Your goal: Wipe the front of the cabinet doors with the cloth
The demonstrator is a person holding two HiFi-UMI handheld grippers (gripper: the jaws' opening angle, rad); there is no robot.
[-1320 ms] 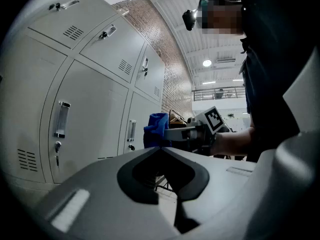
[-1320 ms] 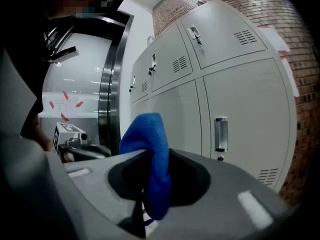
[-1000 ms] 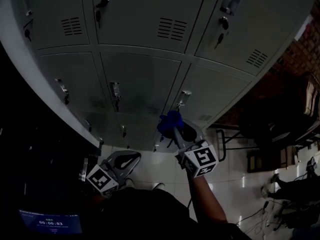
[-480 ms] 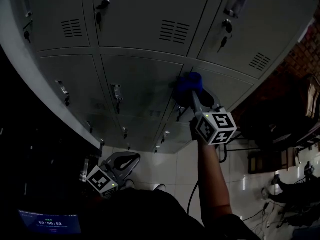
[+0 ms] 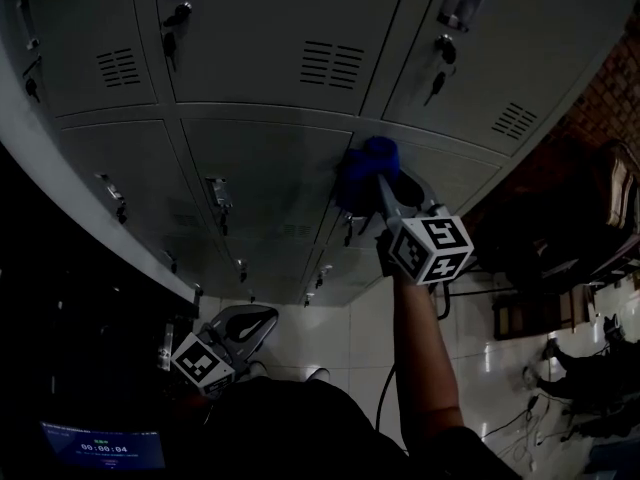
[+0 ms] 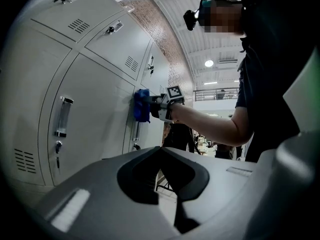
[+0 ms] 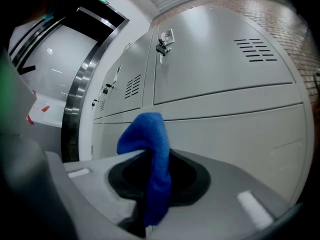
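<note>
With your right gripper [image 5: 385, 196] pinching the cloth [image 5: 362, 173], press it flat on the door [image 5: 260, 168], sweeping evenly; your left gripper [image 5: 262, 315] hangs closed.

— What do your claws look like?
— My right claw [image 5: 388, 190] and my left claw [image 5: 272, 315] are the same build: smooth pale-grey shells with a black-lined hollow at the root of the jaws. Each carries a white cube printed with black square markers, the right cube [image 5: 430, 250] and the left cube [image 5: 203, 360].
— Any wiring?
— A thin dark cable [image 5: 383, 398] runs beneath my right forearm.
— And you yourself?
— I wear a dark short-sleeved top [image 6: 260, 74], and a black camera rig [image 6: 197, 15] is on my head.
</note>
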